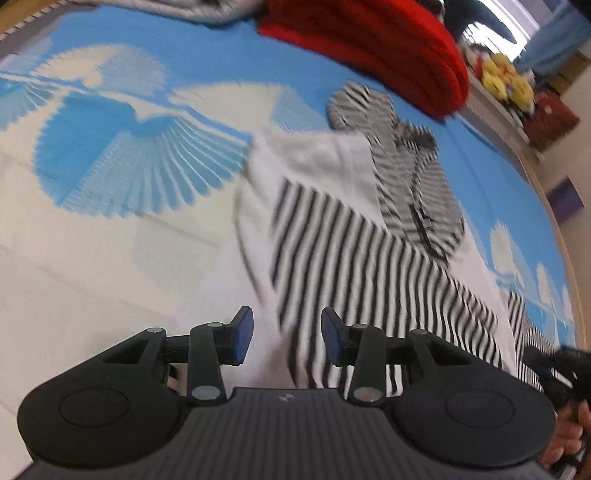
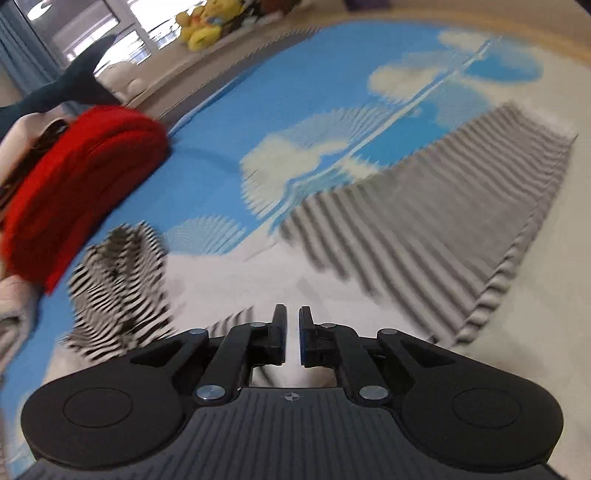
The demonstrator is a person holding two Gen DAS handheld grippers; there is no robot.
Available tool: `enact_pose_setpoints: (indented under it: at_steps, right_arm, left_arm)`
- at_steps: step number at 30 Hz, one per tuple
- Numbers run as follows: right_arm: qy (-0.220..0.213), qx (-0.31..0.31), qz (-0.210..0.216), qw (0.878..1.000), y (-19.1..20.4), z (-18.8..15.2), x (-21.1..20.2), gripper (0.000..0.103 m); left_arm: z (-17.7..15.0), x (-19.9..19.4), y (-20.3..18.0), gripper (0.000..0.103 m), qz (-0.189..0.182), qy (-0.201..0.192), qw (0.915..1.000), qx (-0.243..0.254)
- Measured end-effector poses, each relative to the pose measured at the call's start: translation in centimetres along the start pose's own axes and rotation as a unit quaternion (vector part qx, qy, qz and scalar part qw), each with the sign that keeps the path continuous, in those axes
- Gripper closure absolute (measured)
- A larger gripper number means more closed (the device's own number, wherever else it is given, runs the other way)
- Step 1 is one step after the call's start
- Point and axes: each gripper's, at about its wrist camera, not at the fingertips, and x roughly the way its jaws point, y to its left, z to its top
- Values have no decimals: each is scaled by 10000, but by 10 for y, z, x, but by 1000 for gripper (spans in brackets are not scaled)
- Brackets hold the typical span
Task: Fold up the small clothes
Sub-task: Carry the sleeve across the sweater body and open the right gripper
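A small white garment with black stripes (image 1: 351, 240) lies spread on the blue and white bedspread (image 1: 110, 147); a finer-striped grey part (image 1: 406, 177) lies on its far end. My left gripper (image 1: 286, 325) hovers over the garment's near left edge, open, with nothing between its blue pads. In the right wrist view my right gripper (image 2: 292, 314) is over white cloth (image 2: 229, 280), its jaws all but together with only a thin slit and nothing seen gripped. A finely striped part (image 2: 122, 280) lies to its left and a blurred grey striped panel (image 2: 424, 236) to its right.
A folded red garment (image 1: 369, 48) (image 2: 74, 177) lies at the far side of the bed, with pale clothes (image 1: 184, 11) beside it. Yellow plush toys (image 1: 506, 77) (image 2: 203, 22) sit on a ledge past the bed. A hand (image 1: 569, 435) shows at the left view's lower right corner.
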Motion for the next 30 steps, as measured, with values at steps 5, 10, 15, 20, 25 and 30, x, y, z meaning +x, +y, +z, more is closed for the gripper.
enact_pose_setpoints:
  at_steps: [5, 10, 15, 20, 25, 30]
  right_arm:
    - [657, 212, -18, 9976, -4, -6, 17, 84]
    - [978, 235, -601, 9931, -16, -14, 26, 84]
    - [946, 268, -491, 9939, -17, -8, 17, 84]
    - [746, 133, -228, 9969, -9, -3, 10, 84]
    - [746, 120, -284, 9967, -12, 2, 7, 84]
    - [444, -352, -404, 9976, -8, 12, -6, 79]
  left_arm:
    - [-17, 21, -11, 58, 79, 353, 9988, 326]
    - [-31, 38, -15, 59, 509, 628, 9931, 845]
    - [-36, 32, -30, 59, 981, 402, 9821, 1557]
    - [-32, 29, -30, 59, 738, 364, 9884, 1280]
    - [-33, 36, -30, 57, 1048, 390, 9849, 1323]
    - [-26, 14, -48, 56, 836, -75, 9869, 1380]
